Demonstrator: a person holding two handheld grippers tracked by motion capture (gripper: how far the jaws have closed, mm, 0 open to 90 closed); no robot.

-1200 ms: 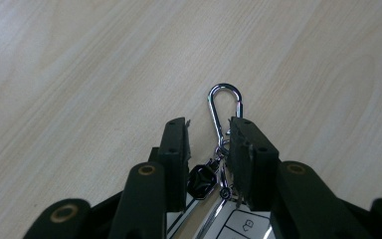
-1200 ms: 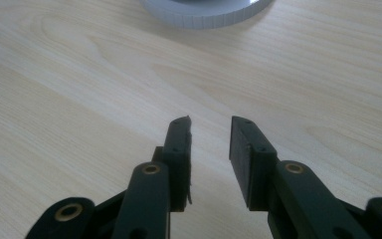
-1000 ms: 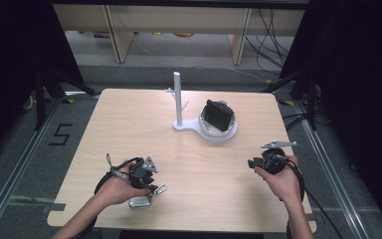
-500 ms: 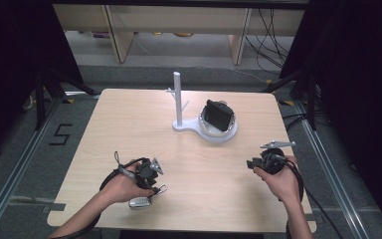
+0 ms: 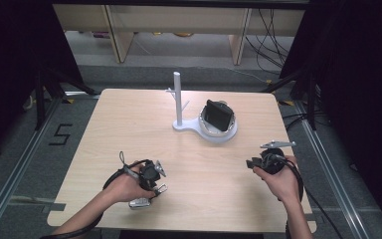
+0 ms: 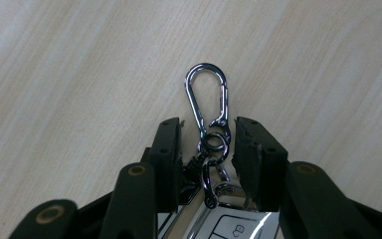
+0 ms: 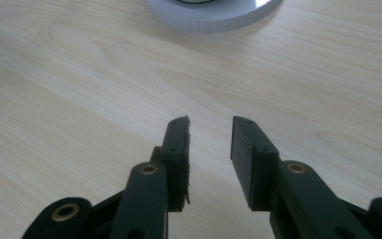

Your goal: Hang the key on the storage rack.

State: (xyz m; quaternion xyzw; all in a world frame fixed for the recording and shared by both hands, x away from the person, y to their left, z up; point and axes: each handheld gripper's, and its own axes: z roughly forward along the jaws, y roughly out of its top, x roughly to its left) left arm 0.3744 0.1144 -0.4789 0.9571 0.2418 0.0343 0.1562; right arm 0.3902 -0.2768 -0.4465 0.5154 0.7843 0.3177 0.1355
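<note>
A silver carabiner [image 6: 208,94] lies flat on the wooden table [image 5: 129,124], linked by small rings [image 6: 214,144] to a chrome key fob [image 6: 234,226]. My left gripper [image 6: 209,124] points down over it. Its jaws have just been opening and now stand apart on either side of the rings, with no pad pressing on them. In the high view the left gripper [image 5: 151,174] is at the front left, with the key fob [image 5: 139,202] just below it. My right gripper [image 5: 256,162] hovers open and empty at the front right, and the right gripper [image 7: 209,122] looks over bare wood.
A white stand with an upright post [image 5: 177,97] and a round dish [image 5: 225,136] holding a black object [image 5: 216,115] sits mid-table, toward the back. The dish's rim [image 7: 214,17] lies ahead of the right gripper. Cables trail from both grippers off the front edge.
The left gripper has edged slightly to the right over the keys. The key fob has stayed in place. The right hand has not moved.
</note>
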